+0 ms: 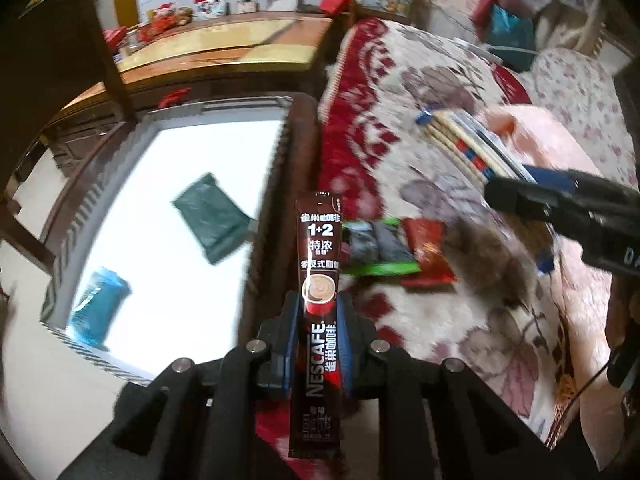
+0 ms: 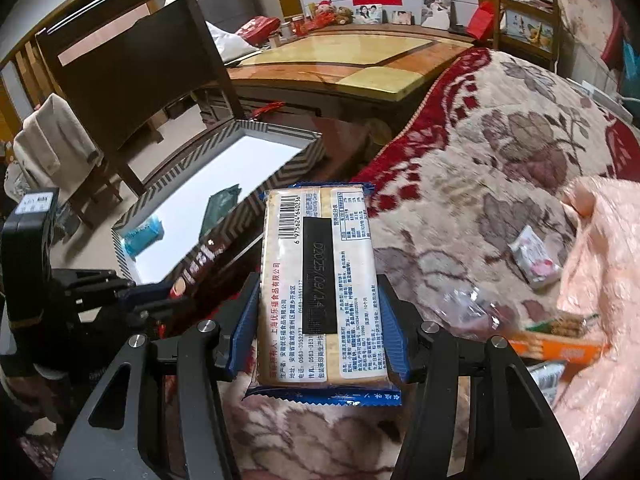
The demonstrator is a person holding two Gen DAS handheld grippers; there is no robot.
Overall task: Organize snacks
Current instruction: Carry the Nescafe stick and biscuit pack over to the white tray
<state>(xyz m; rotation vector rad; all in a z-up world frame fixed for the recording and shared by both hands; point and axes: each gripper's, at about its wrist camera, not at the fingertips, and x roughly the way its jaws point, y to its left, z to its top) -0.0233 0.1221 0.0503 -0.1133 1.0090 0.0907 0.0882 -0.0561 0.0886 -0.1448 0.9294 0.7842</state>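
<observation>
We see the left hand-held gripper pinching a Nescafé stick upright between its blue pads, held over the edge between the box and the floral blanket. In the box lie a green packet and a teal packet, well apart. The right hand-held gripper clamps a biscuit pack, label side up, above the blanket near the box's corner. More snacks lie on the blanket.
</observation>
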